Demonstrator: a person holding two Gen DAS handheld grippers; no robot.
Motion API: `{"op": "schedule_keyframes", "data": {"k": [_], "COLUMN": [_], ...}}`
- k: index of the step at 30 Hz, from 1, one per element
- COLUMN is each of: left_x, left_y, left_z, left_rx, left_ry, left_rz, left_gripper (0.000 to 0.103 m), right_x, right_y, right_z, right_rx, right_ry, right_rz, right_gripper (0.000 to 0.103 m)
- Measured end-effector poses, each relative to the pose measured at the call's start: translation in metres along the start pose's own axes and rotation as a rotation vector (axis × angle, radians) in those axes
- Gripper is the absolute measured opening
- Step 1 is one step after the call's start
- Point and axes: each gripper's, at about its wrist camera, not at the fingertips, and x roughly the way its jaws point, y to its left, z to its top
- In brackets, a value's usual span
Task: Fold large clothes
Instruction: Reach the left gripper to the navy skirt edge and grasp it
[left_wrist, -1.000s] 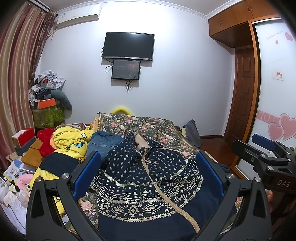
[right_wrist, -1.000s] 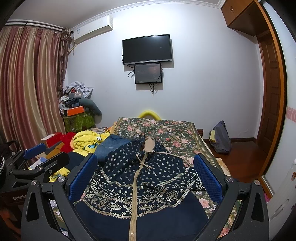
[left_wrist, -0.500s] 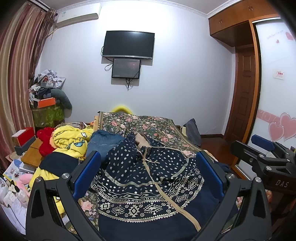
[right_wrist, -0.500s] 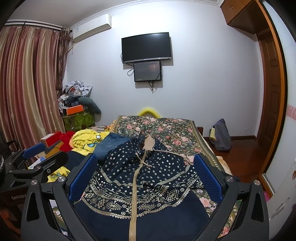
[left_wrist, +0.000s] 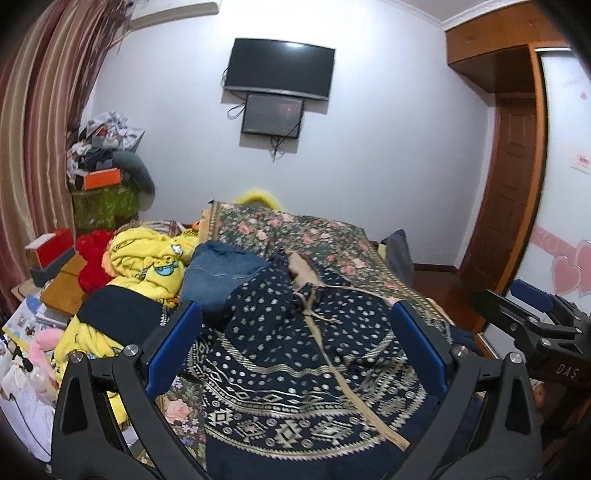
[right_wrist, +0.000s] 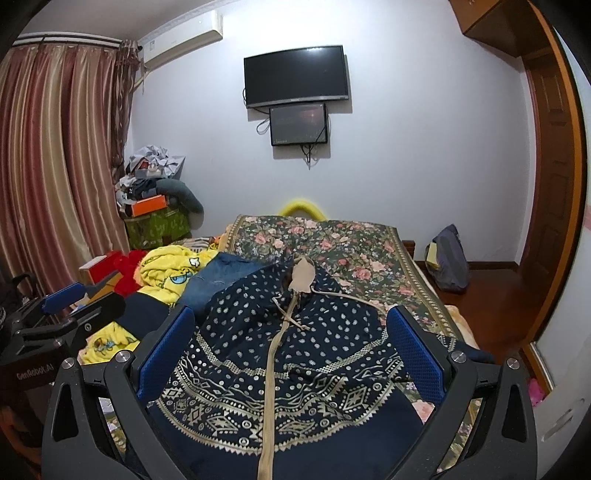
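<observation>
Navy patterned garment (right_wrist: 288, 354) on floral bed (right_wrist: 332, 247)

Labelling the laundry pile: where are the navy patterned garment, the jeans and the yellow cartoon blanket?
navy patterned garment (right_wrist: 295, 354): right wrist view, dotted middle panel.
jeans (left_wrist: 218, 273): left wrist view, the blue denim.
yellow cartoon blanket (left_wrist: 147, 262): left wrist view, crumpled top.

Bed (right_wrist: 406, 258) w/ dark floral cover runs back to the white wall. Navy patterned garment (right_wrist: 291, 354) w/ gold trim lies spread over the near half, beige zip strip down the middle, beige hood lining at its far end. Denim piece (right_wrist: 218, 275) just beside it on the left, partly under its edge. Yellow cartoon-print fabric (right_wrist: 173, 267) heaped further left, touching the denim; red plush (right_wrist: 127, 269) beyond that.
</observation>
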Motion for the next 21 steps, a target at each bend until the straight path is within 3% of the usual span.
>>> {"op": "schedule_keyframes", "data": {"k": [5, 13, 16, 21], "left_x": [0.034, 0.087, 0.106, 0.146], "left_y": [0.029, 0.118, 0.161, 0.235], "left_z": [0.006, 0.012, 0.008, -0.014], "left_rx": [-0.025, -0.068, -0.113, -0.221], "left_ry": [0.021, 0.043, 0.087, 0.25], "left_rz": [0.099, 0.328, 0.322, 0.3], "left_gripper": [0.103, 0.103, 0.103, 0.103], "right_x": [0.038, 0.105, 0.134, 0.174], "right_y": [-0.002, -0.004, -0.006, -0.013], "right_z": [0.006, 0.013, 0.008, -0.005], "right_rx": [-0.009, -0.101, -0.099, -0.063], "right_ry": [0.04, 0.113, 0.187, 0.339], "right_rz": [-0.018, -0.073, -0.055, -0.022], "right_gripper": [0.103, 0.103, 0.103, 0.103]}}
